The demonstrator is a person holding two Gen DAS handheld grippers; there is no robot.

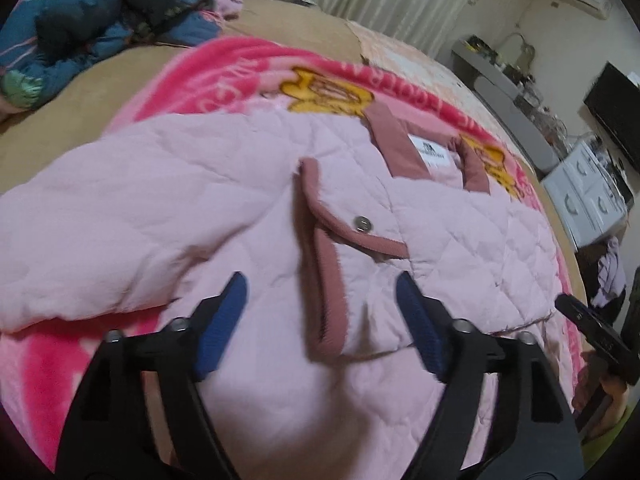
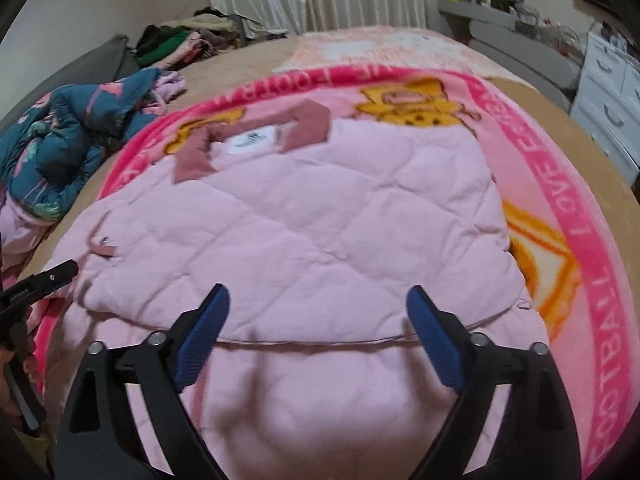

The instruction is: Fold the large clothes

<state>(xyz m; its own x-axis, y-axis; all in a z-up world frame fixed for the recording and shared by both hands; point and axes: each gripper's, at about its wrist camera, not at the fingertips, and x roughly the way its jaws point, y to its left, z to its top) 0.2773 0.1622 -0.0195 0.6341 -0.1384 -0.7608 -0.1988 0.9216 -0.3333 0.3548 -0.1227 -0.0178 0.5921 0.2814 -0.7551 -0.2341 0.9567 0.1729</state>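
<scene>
Left wrist view: both tongs (image 1: 320, 328) (image 2: 318, 336) gape, released, over quilted pink jacket (image 1: 224, 184) on fleecy blanket (image 2: 552, 184).

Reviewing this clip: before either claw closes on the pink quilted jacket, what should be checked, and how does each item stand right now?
1. Left claw open: ok, nothing between its fingers.
2. Right claw open: ok, nothing held.
3. Pink quilted jacket lying flat on the pink blanket: ok.
4. Front flap with the snap button smoothed down: not ok, it is turned back.
5. Collar laid flat: ok.
6. Blue patterned garment apart from the jacket: ok.
</scene>
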